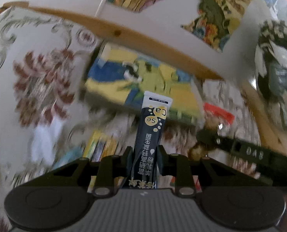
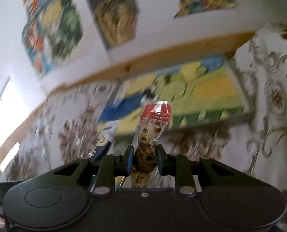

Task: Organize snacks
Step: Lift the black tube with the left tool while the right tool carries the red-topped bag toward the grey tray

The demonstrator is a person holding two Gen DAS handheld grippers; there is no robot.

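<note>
My left gripper (image 1: 145, 155) is shut on a dark navy stick sachet (image 1: 153, 127) with gold "Ca" and "Se" circles, which stands up between the fingers. My right gripper (image 2: 145, 154) is shut on a clear packet with a red top (image 2: 153, 123) that holds brown speckled snack pieces. The same navy sachet (image 2: 102, 143) shows at the lower left in the right wrist view. The right gripper's black body (image 1: 249, 150) crosses the right side of the left wrist view. Beyond both lies a yellow, blue and green box (image 1: 139, 81), blurred.
A floral tablecloth (image 1: 38, 81) covers the table. A wood-edged white board (image 1: 124, 36) (image 2: 143, 61) spans the background, with colourful pictures (image 2: 52, 34) on the white surface behind. A red packet (image 1: 218, 112) and yellow packets (image 1: 100, 145) lie on the cloth. Both views are motion-blurred.
</note>
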